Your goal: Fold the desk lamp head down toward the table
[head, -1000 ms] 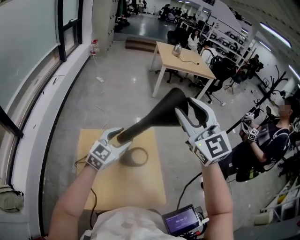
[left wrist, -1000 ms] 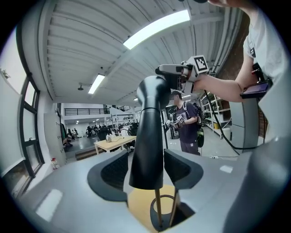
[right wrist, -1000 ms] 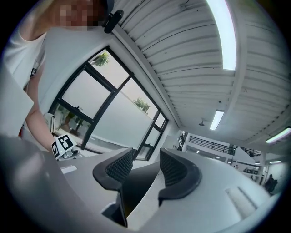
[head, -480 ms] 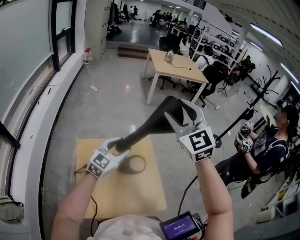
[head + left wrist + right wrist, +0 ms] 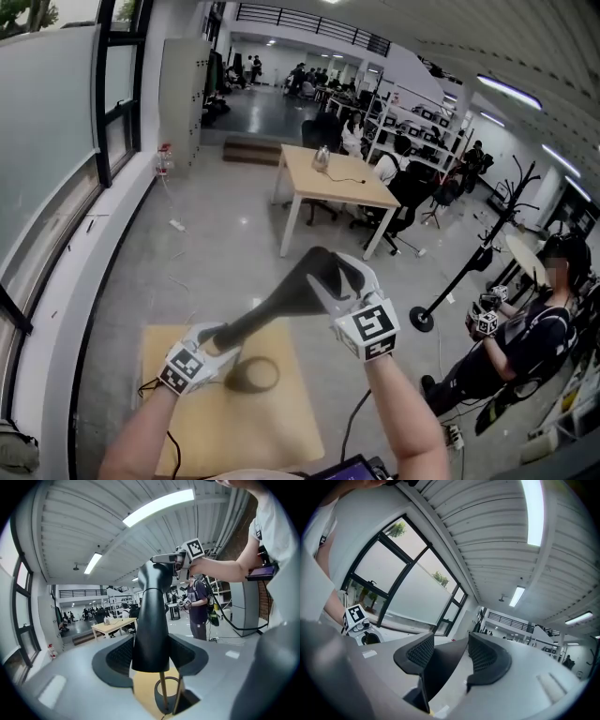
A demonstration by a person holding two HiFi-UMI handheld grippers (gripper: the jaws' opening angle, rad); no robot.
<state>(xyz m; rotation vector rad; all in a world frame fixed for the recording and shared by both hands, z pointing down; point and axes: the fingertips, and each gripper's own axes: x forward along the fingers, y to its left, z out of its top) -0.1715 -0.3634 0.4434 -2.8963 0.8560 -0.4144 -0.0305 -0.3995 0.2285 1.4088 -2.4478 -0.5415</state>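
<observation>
Left gripper (image 5: pixel 217 345) jaws, just closing, pinch the desk lamp (image 5: pixel 272 311) at its lower end. Right gripper (image 5: pixel 336 278) jaws spread, just opened wide; lamp head (image 5: pixel 314 265) between them, against one pad, clear of the other. Lamp slants toward 2 o'clock above the wooden table (image 5: pixel 291 422).

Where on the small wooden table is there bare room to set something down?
Bare: the wooden table's near half, from the ring base to the near edge, and its right strip. Crowded: the far-left corner, under the slanted desk lamp.
</observation>
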